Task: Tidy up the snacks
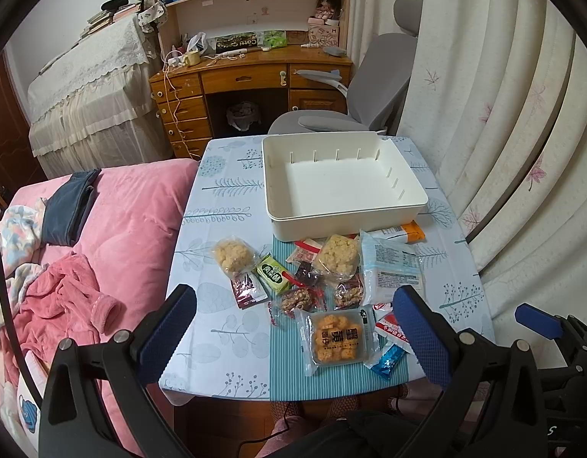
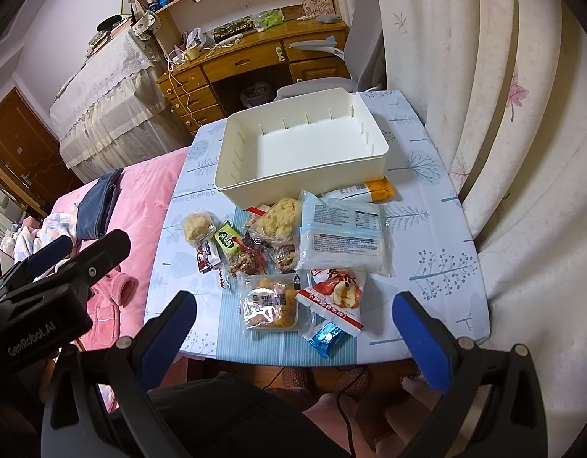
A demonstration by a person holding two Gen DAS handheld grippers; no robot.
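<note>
here the white bin [image 1: 278, 175] sits empty behind scattered snack packets [image 1: 333, 337].

Matt white plastic bin [image 1: 333, 213]. Glossy crinkled film on snack packets [image 2: 341, 240]. Smooth printed tablecloth [image 1: 217, 206]. Varnished wood desk [image 1: 251, 76]. Plush pink bedding [image 1: 137, 221]. Textured blue pads [image 2: 421, 339].

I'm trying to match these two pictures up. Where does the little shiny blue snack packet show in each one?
Left wrist view: the blue packet lies low and right of centre, by the table's near edge, just inside the right finger.
Right wrist view: the blue packet lies low, near the centre, below the apple-picture packet.
Shared landmark: the empty white bin behind the snacks.
</note>
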